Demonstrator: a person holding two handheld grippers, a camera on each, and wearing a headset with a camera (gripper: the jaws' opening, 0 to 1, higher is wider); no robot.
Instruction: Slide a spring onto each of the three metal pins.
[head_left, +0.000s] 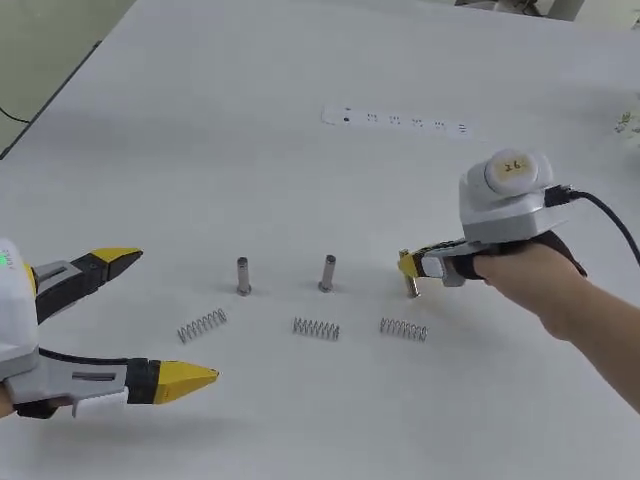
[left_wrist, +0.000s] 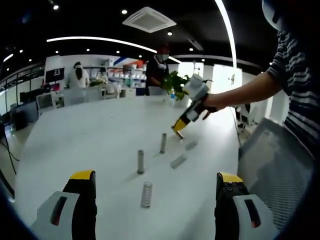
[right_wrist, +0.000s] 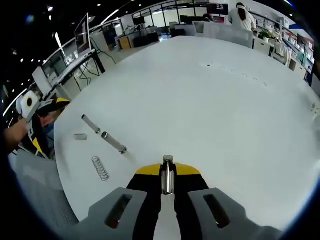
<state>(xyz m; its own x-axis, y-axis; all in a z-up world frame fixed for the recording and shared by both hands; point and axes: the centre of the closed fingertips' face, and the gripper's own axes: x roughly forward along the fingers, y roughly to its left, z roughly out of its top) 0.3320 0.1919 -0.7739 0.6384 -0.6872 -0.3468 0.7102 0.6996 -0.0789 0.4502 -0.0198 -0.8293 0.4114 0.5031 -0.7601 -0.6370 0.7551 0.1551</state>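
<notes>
White tabletop (head_left: 200, 180): the right pin (right_wrist: 167, 185) is pinched by the right gripper (right_wrist: 168, 171), clear in its own view and half-hidden in the head view. The left pin (head_left: 243, 276) and middle pin (head_left: 327, 273) stand upright behind three loose springs (head_left: 316, 328). The left gripper (head_left: 172, 316) hangs spread wide.

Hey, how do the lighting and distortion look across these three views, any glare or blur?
Head view: soft, even light, faint shadows, no distortion, pins sharp. Left gripper view: fisheye curves the table, bright ceiling strips glare. Right gripper view: strong fisheye too, the pin in the right tool slightly soft.
</notes>
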